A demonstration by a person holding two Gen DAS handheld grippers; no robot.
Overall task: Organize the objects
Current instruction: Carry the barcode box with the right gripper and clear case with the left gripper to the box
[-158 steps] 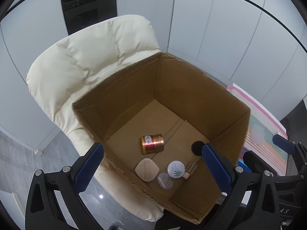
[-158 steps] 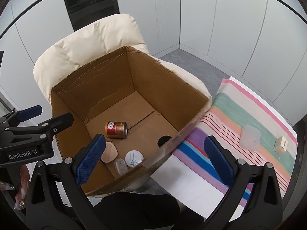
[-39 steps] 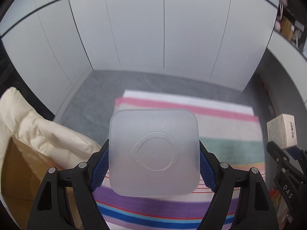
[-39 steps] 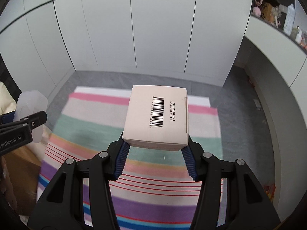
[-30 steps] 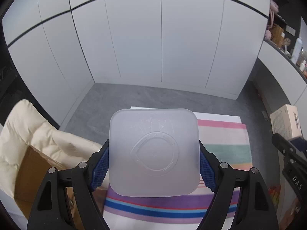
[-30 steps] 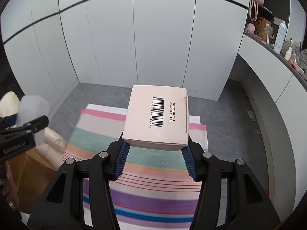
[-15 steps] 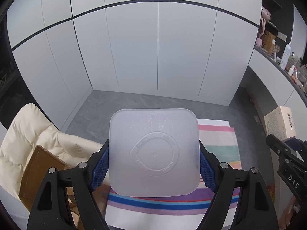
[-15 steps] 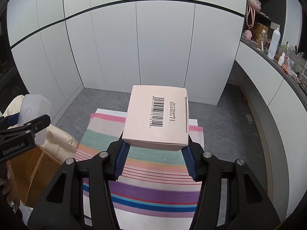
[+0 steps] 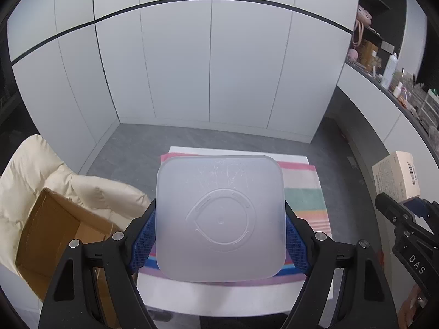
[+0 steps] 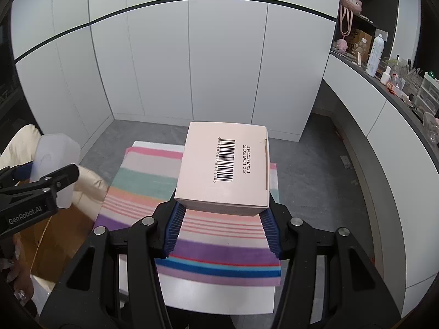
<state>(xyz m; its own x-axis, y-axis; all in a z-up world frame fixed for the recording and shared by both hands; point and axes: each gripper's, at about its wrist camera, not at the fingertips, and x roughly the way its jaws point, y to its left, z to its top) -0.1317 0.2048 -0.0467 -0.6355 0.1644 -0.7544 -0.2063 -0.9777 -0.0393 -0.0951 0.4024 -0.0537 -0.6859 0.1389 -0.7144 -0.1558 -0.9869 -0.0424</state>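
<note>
Progress looks to be past the halfway mark, judging from how things lie. Both grippers are loaded and raised above the striped cloth (image 10: pixel 192 246), which covers a white counter (image 9: pixel 233 298) and now shows no loose objects on any part the cameras can see (the held items do hide a good share of it).

The left gripper (image 9: pixel 219 233) is clamped on a translucent square plastic lid (image 9: pixel 219 216), its blue pads pressing the lid's two side edges, the jaws set fairly wide to span it. The lid faces the camera flat-on, with a moulded ring in its middle. The right gripper (image 10: pixel 221 226) is closed on a pale pink carton (image 10: pixel 223 168) with a barcode on top, gripped at its lower corners by the ribbed blue pads, the jaws at a narrower setting.

To the left and below sits the open cardboard box (image 9: pixel 52 235), resting on a cream padded chair (image 9: pixel 41 170). Only a corner of the box's inside shows, so what already lies in it cannot be told from here.

What is left, as I judge it: carry both items across to the box and let them go inside, the lid first since the left gripper is nearer. After that the cloth would need one more look for stragglers.
</note>
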